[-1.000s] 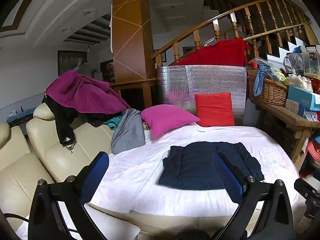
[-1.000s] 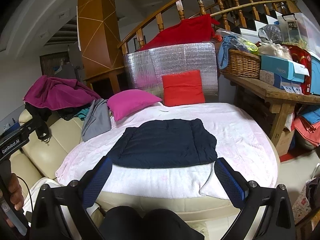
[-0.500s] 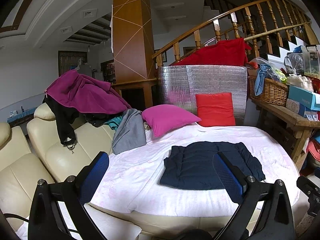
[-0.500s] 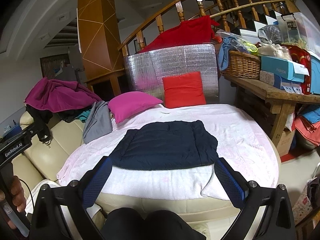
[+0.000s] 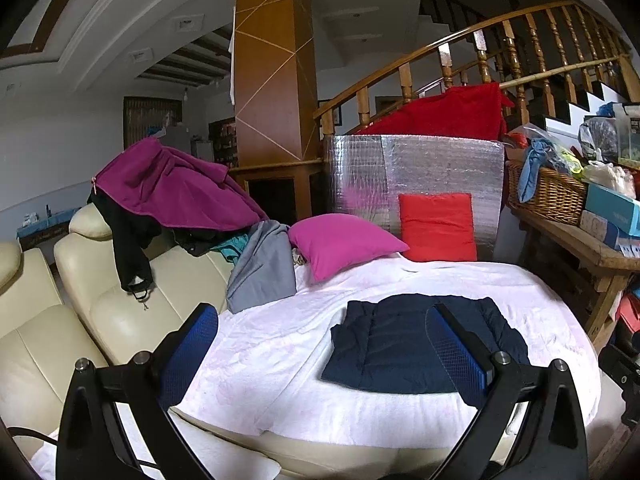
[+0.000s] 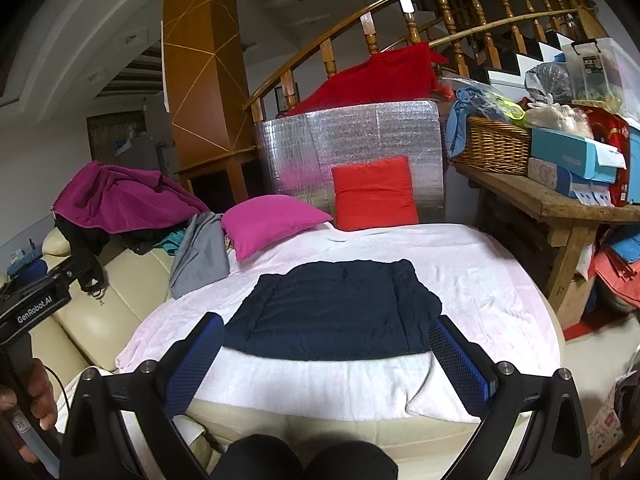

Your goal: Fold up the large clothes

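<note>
Left wrist view: left gripper [image 5: 322,346] spread wide with nothing between its blue-padded fingers [image 5: 192,344], held above the near edge of a round bed covered by a pale pink sheet [image 5: 260,344]. Folded navy quilted jacket [image 5: 400,344] lying flat on that sheet, right of centre, partly behind the right-hand finger and apart from both pads. Magenta pillow [image 5: 344,246] and red cushion [image 5: 438,226] at the far side of the bed, in front of a silver foil panel [image 5: 416,168]. Grey garment [image 5: 264,270] draped over the bed's left edge, beside a cream leather sofa [image 5: 116,312] topped with a purple fleece [image 5: 176,188] and a black garment [image 5: 128,248]. Wicker basket [image 5: 550,194] on a wooden bench [image 5: 580,244] to the right, below a curved wooden stair rail [image 5: 460,44]. Right wrist view: right gripper [image 6: 324,356] likewise wide open and empty, short of the jacket [image 6: 332,312], which sits squarely between the two fingers in the picture, near the front of the bed. Hand [image 6: 28,400] at lower left wrapped around the other tool's black handle. Dark-clad knees [image 6: 304,460] at the bottom edge. Pillow [image 6: 272,222], cushion [image 6: 374,192] and basket [image 6: 492,148] beyond.
</note>
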Demonstrator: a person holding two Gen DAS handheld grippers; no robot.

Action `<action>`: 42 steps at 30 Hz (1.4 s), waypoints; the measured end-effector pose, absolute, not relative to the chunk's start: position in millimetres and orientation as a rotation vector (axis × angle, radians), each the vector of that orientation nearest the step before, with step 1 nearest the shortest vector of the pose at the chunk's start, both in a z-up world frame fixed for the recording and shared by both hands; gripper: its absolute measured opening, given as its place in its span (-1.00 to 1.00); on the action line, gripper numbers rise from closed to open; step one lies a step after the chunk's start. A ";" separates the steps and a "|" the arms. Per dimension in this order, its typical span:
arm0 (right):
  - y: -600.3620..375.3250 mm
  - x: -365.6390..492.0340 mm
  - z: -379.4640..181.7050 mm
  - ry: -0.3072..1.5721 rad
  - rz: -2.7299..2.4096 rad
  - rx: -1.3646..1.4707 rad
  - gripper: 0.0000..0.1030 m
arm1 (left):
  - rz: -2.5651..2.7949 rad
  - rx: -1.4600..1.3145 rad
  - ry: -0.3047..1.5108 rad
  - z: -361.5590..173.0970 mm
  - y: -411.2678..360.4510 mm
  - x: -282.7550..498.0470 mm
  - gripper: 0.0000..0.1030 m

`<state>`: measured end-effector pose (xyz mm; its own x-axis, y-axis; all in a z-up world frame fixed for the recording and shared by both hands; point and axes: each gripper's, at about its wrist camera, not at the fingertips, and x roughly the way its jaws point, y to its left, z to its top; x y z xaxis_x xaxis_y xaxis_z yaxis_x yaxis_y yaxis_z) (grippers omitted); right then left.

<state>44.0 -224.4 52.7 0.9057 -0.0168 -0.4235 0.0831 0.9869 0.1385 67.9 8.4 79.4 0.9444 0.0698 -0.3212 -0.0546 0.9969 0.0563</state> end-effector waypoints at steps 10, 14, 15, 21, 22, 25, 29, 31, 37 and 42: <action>-232.8 85.8 53.2 0.463 -0.037 0.160 1.00 | 0.091 0.044 0.385 69.3 1.5 108.5 1.00; -236.6 100.7 48.0 0.488 -0.047 0.146 1.00 | 0.095 0.043 0.405 64.6 -1.9 122.5 1.00; -238.3 104.9 46.0 0.495 -0.048 0.145 1.00 | 0.095 0.043 0.409 63.5 -2.6 125.5 1.00; -245.5 122.7 37.1 0.528 -0.059 0.148 1.00 | 0.092 0.048 0.434 57.2 -8.0 144.4 1.00; -247.0 125.7 36.1 0.531 -0.059 0.150 1.00 | 0.092 0.049 0.437 56.2 -8.4 146.8 1.00; -248.9 135.1 33.9 0.539 -0.062 0.149 1.00 | 0.090 0.054 0.450 52.6 -10.5 156.3 1.00; -248.9 149.6 31.4 0.552 -0.061 0.144 1.00 | 0.091 0.053 0.465 48.1 -11.3 167.9 1.00; -248.1 156.6 30.0 0.557 -0.060 0.140 1.00 | 0.090 0.053 0.472 46.1 -10.7 174.1 1.00; -245.6 178.8 22.6 0.579 -0.059 0.139 1.00 | 0.100 0.055 0.493 38.4 -8.0 193.0 1.00; -243.9 198.4 14.3 0.602 -0.059 0.144 1.00 | 0.111 0.049 0.519 29.3 -4.7 211.5 1.00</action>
